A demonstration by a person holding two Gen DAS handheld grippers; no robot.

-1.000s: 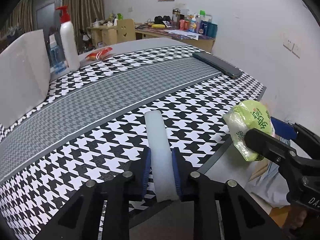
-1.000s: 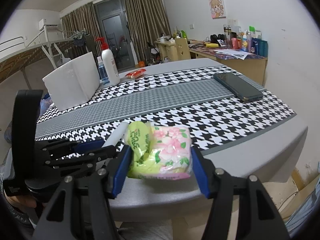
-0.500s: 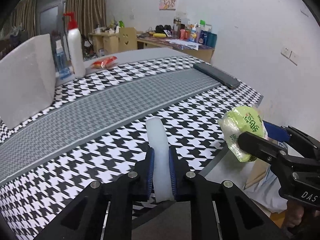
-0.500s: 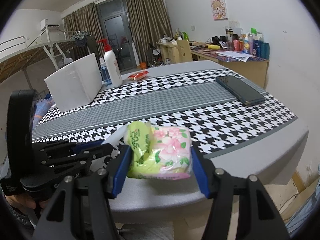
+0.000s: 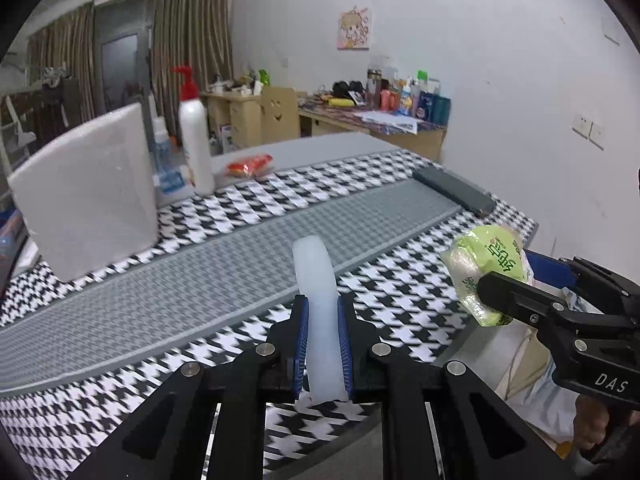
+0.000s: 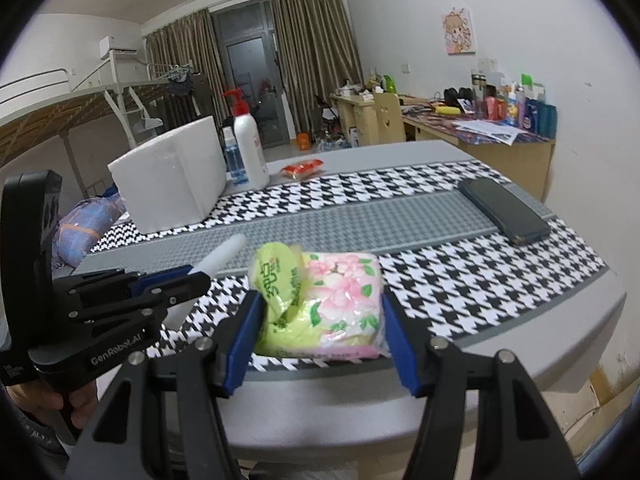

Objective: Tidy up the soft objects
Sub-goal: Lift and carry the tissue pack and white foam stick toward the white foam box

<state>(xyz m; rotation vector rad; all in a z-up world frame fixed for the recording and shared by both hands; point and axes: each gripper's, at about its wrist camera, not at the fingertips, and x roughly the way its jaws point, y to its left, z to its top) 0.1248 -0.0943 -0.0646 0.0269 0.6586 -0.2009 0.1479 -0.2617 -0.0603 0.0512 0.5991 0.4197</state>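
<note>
My left gripper [image 5: 322,312] is shut on a soft white foam strip [image 5: 316,276] and holds it above the near edge of the houndstooth mat [image 5: 224,240]. The strip also shows in the right wrist view [image 6: 222,254]. My right gripper [image 6: 320,320] is shut on a green and pink flowered tissue pack [image 6: 320,304], held in the air over the table's near edge. The pack shows in the left wrist view [image 5: 486,266], to the right of the strip.
A white foam box [image 5: 86,194] stands at the back left, with a white pump bottle [image 5: 195,140] and a blue-labelled bottle [image 5: 162,162] beside it. A red snack packet [image 5: 248,166] lies behind. A dark phone [image 6: 502,210] lies on the mat's right end.
The left gripper has squeezed the foam strip narrower and lifted it off the mat. The right gripper with the tissue pack has risen slightly.
</note>
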